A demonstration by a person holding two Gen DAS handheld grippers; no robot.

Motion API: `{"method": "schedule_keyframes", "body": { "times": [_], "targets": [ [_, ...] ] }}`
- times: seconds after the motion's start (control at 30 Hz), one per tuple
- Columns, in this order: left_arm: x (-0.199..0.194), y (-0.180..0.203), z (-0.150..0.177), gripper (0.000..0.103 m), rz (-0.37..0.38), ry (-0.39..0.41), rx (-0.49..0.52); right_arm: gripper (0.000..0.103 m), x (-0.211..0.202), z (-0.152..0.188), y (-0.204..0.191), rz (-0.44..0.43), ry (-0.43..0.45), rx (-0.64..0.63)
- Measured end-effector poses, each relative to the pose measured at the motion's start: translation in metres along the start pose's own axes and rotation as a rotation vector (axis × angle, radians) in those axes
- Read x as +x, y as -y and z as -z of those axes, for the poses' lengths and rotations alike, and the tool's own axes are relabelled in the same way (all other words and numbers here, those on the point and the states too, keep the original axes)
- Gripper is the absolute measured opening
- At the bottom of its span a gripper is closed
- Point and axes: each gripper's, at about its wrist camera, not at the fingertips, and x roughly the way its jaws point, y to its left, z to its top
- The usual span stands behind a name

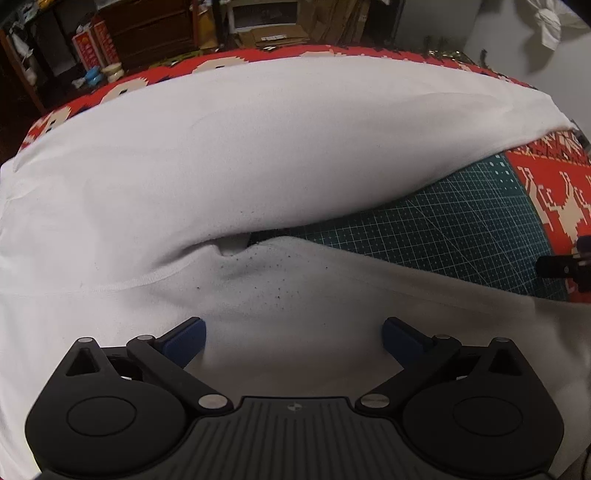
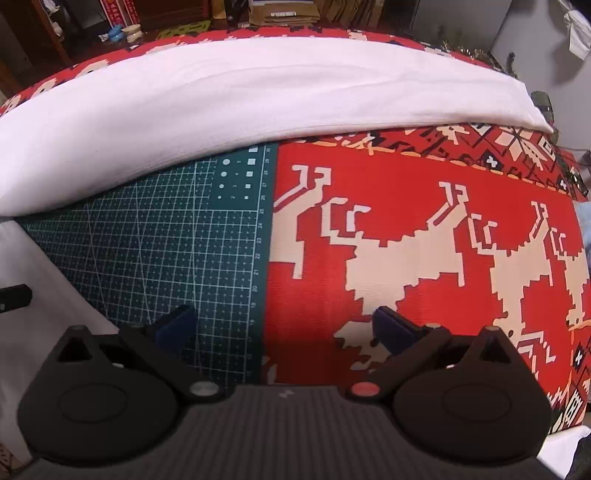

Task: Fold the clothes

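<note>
A white garment (image 1: 221, 155) lies spread over the table, its far part folded across and a near sleeve-like flap reaching right. Small dark specks dot its near fold. My left gripper (image 1: 293, 338) hovers just above the near white cloth, open, its blue pads wide apart with nothing between them. In the right wrist view the white garment (image 2: 229, 96) covers the far side and left edge. My right gripper (image 2: 282, 328) is open over the border between the green cutting mat (image 2: 155, 240) and the red tablecloth (image 2: 406, 177), holding nothing.
The green cutting mat (image 1: 450, 225) lies on the red patterned tablecloth (image 1: 546, 177). A dark part of the other gripper (image 1: 565, 267) shows at the right edge. Beyond the table stand shelves, cardboard boxes (image 1: 273, 33) and small bowls (image 1: 112, 72).
</note>
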Motion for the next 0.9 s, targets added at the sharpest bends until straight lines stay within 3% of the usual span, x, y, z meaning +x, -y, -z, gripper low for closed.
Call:
{"method": "schedule_keyframes", "body": {
  "times": [0.13, 0.47, 0.57, 0.63, 0.77, 0.87, 0.9],
  "targets": [
    [-0.002, 0.001, 0.004, 0.103, 0.006, 0.041, 0.014, 0.103, 0.0, -0.002, 0.001, 0.009, -0.012, 0.025],
    [-0.018, -0.004, -0.009, 0.102, 0.081, 0.013, -0.019, 0.103, -0.009, 0.01, 0.005, 0.038, 0.053, 0.086],
    [-0.023, -0.006, -0.013, 0.081, 0.104, 0.005, -0.029, 0.103, -0.019, -0.005, 0.027, 0.042, 0.079, 0.122],
    [-0.027, -0.007, -0.018, 0.076, 0.13, 0.001, -0.035, 0.101, -0.027, -0.018, 0.046, 0.046, 0.107, 0.159],
    [-0.05, 0.004, -0.063, 0.076, 0.219, 0.049, 0.038, 0.1, -0.045, -0.044, 0.085, 0.054, 0.163, 0.232],
    [-0.046, 0.025, -0.112, 0.076, 0.243, 0.107, 0.148, 0.092, -0.058, -0.063, 0.115, 0.06, 0.205, 0.287],
    [-0.039, 0.035, -0.13, 0.071, 0.249, 0.122, 0.18, 0.091, -0.062, -0.07, 0.124, 0.062, 0.219, 0.305]
  ]
}}
